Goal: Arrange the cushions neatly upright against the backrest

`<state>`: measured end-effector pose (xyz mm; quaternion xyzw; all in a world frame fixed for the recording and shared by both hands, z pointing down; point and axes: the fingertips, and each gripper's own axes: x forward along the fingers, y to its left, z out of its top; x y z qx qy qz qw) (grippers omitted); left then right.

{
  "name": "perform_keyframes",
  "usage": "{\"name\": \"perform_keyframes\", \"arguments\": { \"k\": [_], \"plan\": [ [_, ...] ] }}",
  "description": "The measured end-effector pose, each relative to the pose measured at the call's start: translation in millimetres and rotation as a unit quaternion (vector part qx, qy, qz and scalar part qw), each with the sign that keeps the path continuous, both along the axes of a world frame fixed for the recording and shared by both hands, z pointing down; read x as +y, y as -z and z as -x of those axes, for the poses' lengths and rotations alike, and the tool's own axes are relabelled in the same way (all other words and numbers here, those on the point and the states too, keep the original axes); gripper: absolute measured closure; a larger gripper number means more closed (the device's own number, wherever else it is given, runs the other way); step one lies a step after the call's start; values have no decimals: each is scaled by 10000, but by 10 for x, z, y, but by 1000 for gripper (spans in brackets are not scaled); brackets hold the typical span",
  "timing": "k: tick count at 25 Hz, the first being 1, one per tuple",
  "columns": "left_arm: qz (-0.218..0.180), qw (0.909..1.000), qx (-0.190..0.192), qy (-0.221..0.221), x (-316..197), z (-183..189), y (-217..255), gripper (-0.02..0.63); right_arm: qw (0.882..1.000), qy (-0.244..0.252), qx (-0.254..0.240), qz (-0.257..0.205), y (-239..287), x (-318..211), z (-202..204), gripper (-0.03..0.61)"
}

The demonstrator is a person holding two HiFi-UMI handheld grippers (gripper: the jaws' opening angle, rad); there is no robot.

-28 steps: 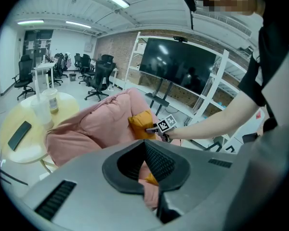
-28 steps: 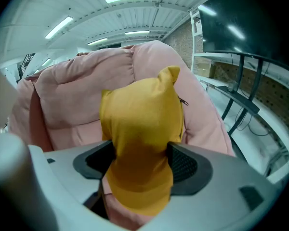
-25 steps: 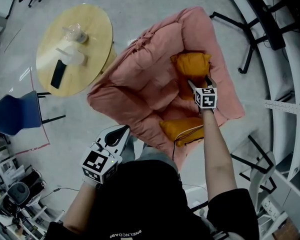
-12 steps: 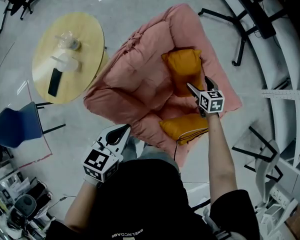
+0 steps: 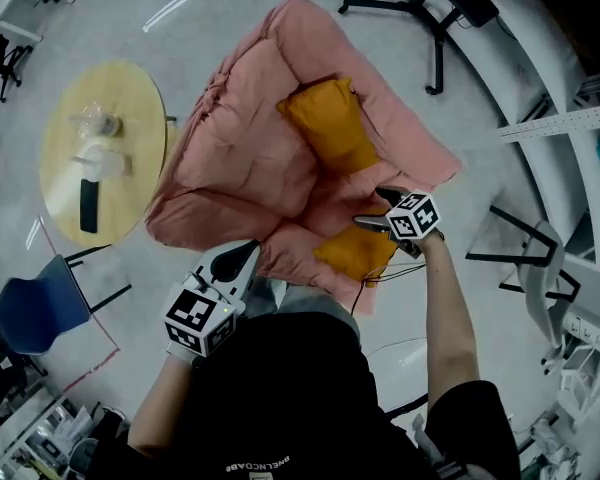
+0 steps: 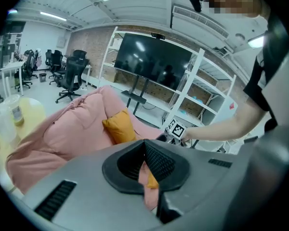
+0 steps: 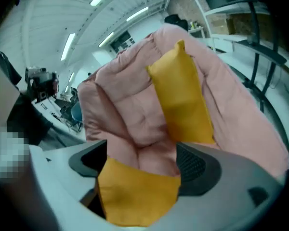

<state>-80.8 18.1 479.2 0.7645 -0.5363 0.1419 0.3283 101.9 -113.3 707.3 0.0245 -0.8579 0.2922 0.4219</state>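
Note:
One orange cushion (image 5: 330, 128) stands upright against the backrest of the pink padded sofa (image 5: 250, 158). It also shows in the right gripper view (image 7: 180, 100) and the left gripper view (image 6: 118, 125). A second orange cushion (image 5: 355, 253) lies flat at the seat's front edge. My right gripper (image 5: 380, 218) hovers over it; its jaws have just been opening. They stand wide, and this cushion (image 7: 135, 194) shows between them without being pinched. My left gripper (image 5: 235, 263) is shut and empty near the sofa's front left corner, jaws together (image 6: 145, 158).
A round yellow table (image 5: 70, 183) with a cup and a phone stands left of the sofa, with a blue chair (image 5: 30, 308) nearer me. White shelving (image 5: 570, 128) and black stand legs (image 5: 420, 8) lie to the right and behind. A large screen (image 6: 151, 64) hangs beyond.
My right gripper let go of the upright cushion and drew back to the flat cushion at the seat's front. The upright cushion stays against the backrest. The left gripper has hardly shifted.

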Motion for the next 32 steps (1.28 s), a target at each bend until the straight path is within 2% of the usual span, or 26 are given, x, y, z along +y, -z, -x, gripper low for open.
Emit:
{"name": "perform_keyframes", "arguments": {
  "k": [3, 7, 11, 14, 18, 24, 27, 32],
  "plan": [
    [-17, 9998, 74, -207, -56, -50, -6, 600, 9964, 595, 552, 237, -185, 431, -267, 131],
    [22, 9989, 152, -451, -84, -128, -39, 600, 9869, 1055, 1046, 625, -333, 975, -538, 109],
    [12, 9977, 221, -633, -112, -220, -59, 600, 9767, 1399, 1512, 605, -525, 1428, -713, 87],
    [20, 9966, 249, -784, -110, -280, -70, 600, 9741, 1370, 1746, 443, -663, 1626, -772, 64],
    [53, 9952, 273, -939, -76, -337, -97, 600, 9721, 1321, 1933, 162, -790, 1757, -745, 66],
    [79, 9942, 251, -1046, -28, -373, -107, 600, 9673, 1262, 2168, -386, -895, 1690, -665, 72],
    [99, 9941, 250, -1055, -7, -350, -121, 600, 9675, 1132, 2211, -482, -932, 1672, -681, 107],
    [81, 9947, 282, -989, 18, -292, -119, 600, 9730, 556, 2197, -440, -923, 1655, -764, 238]
  ]
}}
